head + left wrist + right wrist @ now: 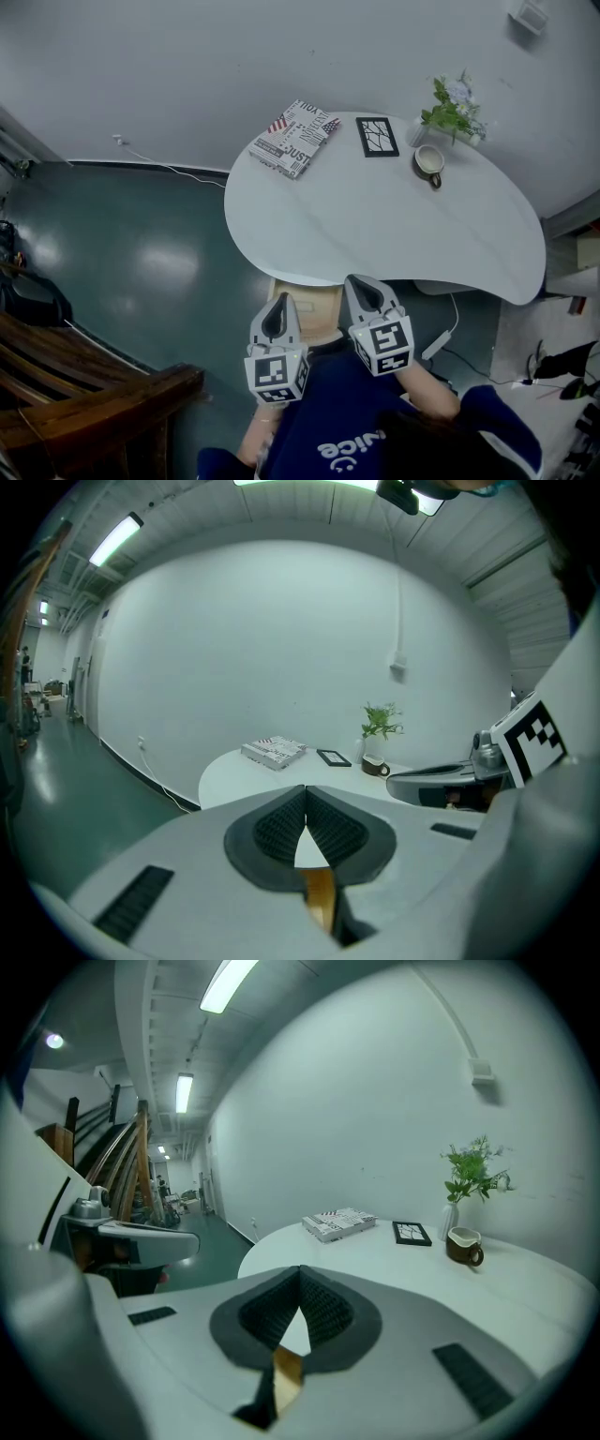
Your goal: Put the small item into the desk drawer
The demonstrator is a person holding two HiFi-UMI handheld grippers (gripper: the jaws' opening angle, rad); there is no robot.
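My left gripper [279, 302] and right gripper [362, 283] hover side by side at the near edge of the white desk [375, 225]. Both are shut with nothing between the pads. A light wooden drawer front [314, 311] shows under the desk edge between them, and a strip of that wood [319, 897] appears below the left jaws. On the far part of the desk lie a black picture frame [378, 136], a brown cup [429, 161] and a newsprint-patterned box [293, 137]. In the right gripper view the shut gripper [300, 1271] points at the frame [411, 1232] and cup [463, 1244].
A potted plant [455, 108] stands at the desk's back right. A dark wooden chair [84, 394] sits on the floor at the left. A white cable [441, 339] hangs under the desk at the right. The person's blue sleeve [347, 422] fills the bottom.
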